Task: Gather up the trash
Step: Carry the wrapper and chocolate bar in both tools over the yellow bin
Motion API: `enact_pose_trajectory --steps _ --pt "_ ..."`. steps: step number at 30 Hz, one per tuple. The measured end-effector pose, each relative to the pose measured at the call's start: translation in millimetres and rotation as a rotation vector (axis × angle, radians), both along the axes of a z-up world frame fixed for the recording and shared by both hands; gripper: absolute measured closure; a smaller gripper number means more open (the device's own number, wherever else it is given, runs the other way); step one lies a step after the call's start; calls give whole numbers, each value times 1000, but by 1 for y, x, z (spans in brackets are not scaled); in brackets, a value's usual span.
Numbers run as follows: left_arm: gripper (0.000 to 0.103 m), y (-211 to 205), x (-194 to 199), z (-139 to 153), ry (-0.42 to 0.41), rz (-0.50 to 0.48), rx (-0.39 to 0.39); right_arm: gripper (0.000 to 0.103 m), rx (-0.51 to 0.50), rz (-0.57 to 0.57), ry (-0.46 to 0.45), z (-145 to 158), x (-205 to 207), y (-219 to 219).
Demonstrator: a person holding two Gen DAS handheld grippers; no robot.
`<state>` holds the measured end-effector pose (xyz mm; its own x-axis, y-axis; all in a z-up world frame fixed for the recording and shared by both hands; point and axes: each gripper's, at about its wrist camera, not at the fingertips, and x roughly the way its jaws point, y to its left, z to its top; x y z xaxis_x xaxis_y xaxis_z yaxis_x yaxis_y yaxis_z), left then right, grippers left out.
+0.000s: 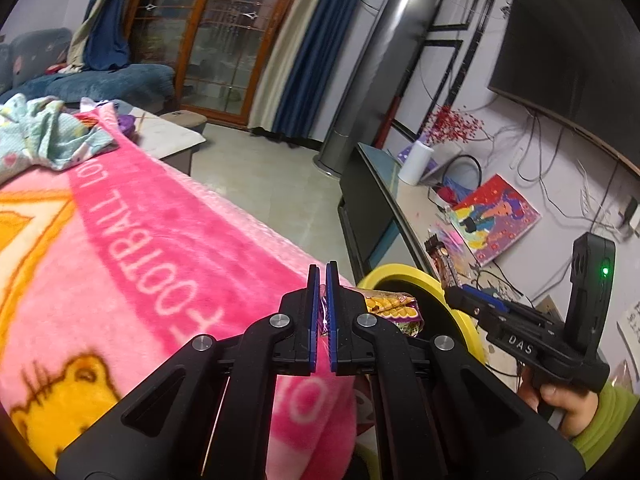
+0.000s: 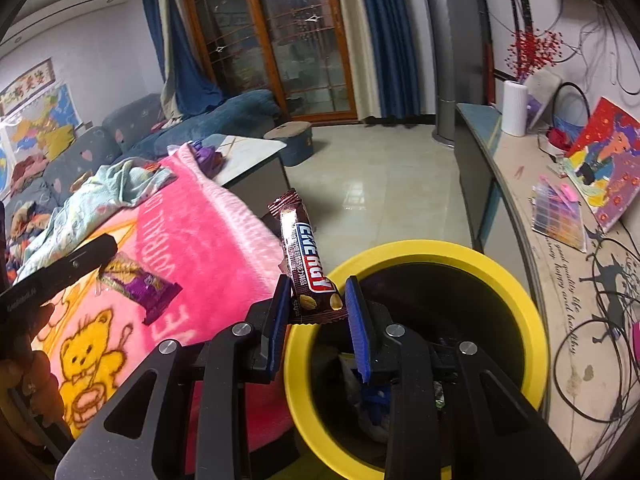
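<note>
My left gripper (image 1: 323,280) is shut on a purple and yellow snack wrapper (image 1: 394,310), held over the pink blanket's edge beside the yellow-rimmed trash bin (image 1: 404,274). In the right wrist view the same wrapper (image 2: 140,286) hangs from the left gripper (image 2: 86,258) above the blanket. My right gripper (image 2: 316,300) has its jaws apart with a brown candy bar wrapper (image 2: 304,256) between them, above the near rim of the bin (image 2: 440,252). That gripper also shows in the left wrist view (image 1: 456,296), with the bar (image 1: 444,262) sticking up.
The pink blanket (image 1: 140,260) covers the surface on the left, with a light blue cloth (image 1: 44,136) on it. A TV bench (image 2: 560,264) with cables, papers and a white vase (image 2: 514,108) runs along the right. The bin holds some trash.
</note>
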<state>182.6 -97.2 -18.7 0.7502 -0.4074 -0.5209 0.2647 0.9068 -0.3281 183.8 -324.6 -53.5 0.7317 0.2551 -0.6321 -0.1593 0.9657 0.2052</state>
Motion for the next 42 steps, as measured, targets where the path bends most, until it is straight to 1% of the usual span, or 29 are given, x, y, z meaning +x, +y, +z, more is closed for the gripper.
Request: enact_pose_trajectory --steps 17,25,34,42 --pt "102 -62 -14 -7 -14 -124 69 76 28 -121 7 -8 -16 -61" --pt "102 -88 -16 -11 -16 -173 102 76 53 -164 29 -15 -21 -84" --pt "102 -117 -19 -25 -6 -231 152 76 83 -202 58 -22 -23 -104" --pt "102 -133 -19 -40 10 -256 191 76 93 -216 100 -34 -19 -113"
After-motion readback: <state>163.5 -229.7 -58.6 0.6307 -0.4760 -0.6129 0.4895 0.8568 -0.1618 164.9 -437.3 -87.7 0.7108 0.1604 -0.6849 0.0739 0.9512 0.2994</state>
